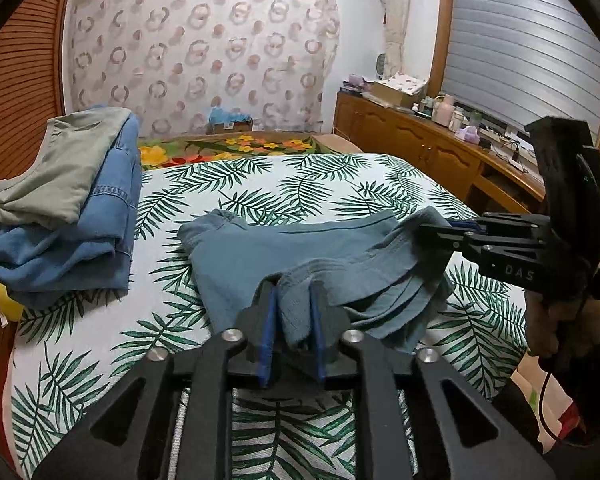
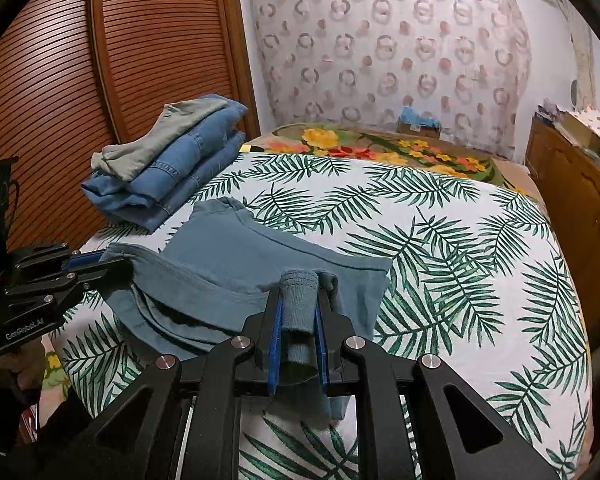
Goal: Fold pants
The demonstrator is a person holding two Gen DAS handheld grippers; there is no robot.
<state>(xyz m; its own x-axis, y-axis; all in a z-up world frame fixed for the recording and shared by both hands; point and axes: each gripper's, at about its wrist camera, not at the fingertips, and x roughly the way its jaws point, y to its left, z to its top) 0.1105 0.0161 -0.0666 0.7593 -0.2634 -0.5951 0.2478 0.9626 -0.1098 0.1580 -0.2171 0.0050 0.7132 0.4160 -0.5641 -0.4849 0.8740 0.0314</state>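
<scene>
Crosswise, pants (image 1: 260,256) (both grippers clamped)

The pants (image 1: 284,256) lie on the bed (image 1: 340,184), near its front edge. Behind and left of the pants, a clothes stack (image 1: 68,216) sits on the bed by the wardrobe (image 1: 16,100). A box (image 1: 230,122), possibly on the bed, lies far behind the pants. A cabinet (image 1: 420,140) stands right of the bed.
</scene>
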